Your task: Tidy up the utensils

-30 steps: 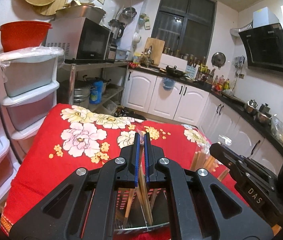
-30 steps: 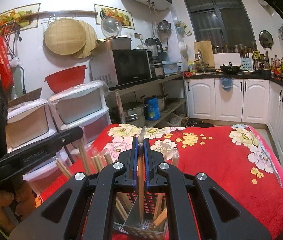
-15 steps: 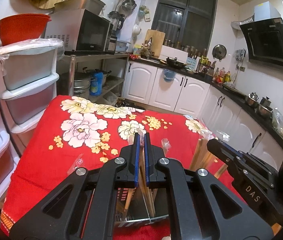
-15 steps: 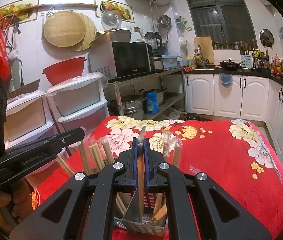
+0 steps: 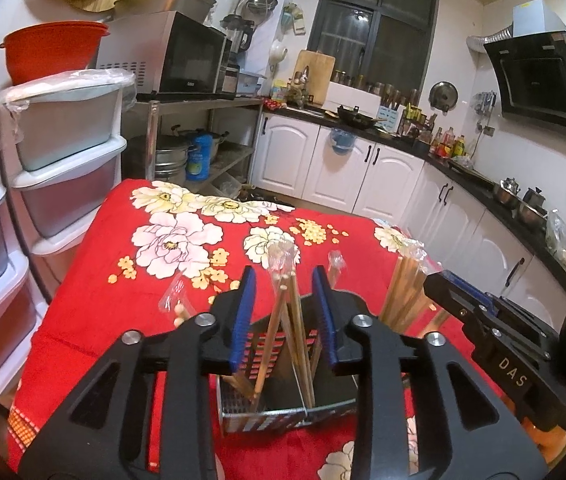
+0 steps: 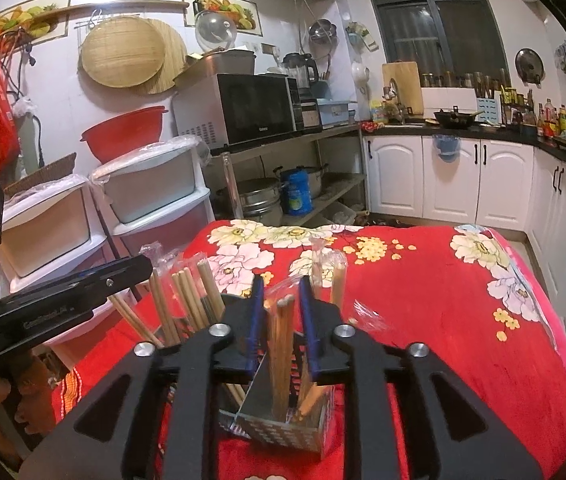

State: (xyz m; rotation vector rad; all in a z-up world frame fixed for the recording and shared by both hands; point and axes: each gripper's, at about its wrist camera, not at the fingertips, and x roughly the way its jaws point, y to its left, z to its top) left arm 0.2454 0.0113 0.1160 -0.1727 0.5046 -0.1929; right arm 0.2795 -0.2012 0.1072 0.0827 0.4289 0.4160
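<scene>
1. The left gripper [image 5: 285, 312] has its jaws spread apart; wrapped chopsticks [image 5: 283, 300] stand between the blue pads [image 5: 243, 316] without touching them, lower ends down in the holder [image 5: 279, 410].
2. The right gripper [image 6: 281, 318] is parted too; another wrapped pair [image 6: 279, 344] stands upright in the gap, apart from either pad as far as can be seen, ends inside the same metal holder [image 6: 283, 436].
3. More chopsticks [image 6: 181, 300] lean in the holder's left compartment; others rise on its far side.
4. The holder sits on the red floral cloth [image 5: 123, 280] near its front edge.
5. Beyond stand plastic drawers [image 5: 71, 152], a microwave [image 6: 251, 108] and white cabinets [image 6: 451, 176].
</scene>
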